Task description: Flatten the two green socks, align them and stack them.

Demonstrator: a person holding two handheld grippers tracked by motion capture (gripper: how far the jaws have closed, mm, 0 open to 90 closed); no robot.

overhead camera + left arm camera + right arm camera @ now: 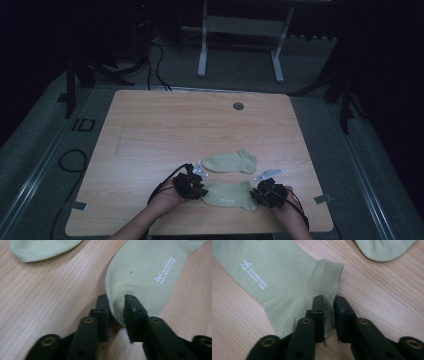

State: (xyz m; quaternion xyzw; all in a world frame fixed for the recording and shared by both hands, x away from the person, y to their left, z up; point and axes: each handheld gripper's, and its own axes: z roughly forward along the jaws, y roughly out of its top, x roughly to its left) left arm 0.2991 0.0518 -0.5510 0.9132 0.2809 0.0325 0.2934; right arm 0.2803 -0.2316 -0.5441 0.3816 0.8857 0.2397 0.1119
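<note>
Two pale green cotton socks on wooden table (150,125); near sock (230,194) pinched at toe by left gripper (116,307) & cuff by right gripper (329,308), jaws nearly closed. Soft, light, floppy — edges grip best.

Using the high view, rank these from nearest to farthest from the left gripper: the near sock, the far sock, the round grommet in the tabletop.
1. Near sock: its toe end is pinched in the left gripper.
2. Far sock: just beyond, lying flat toward the table's middle.
3. Round grommet: near the far edge of the table.
</note>
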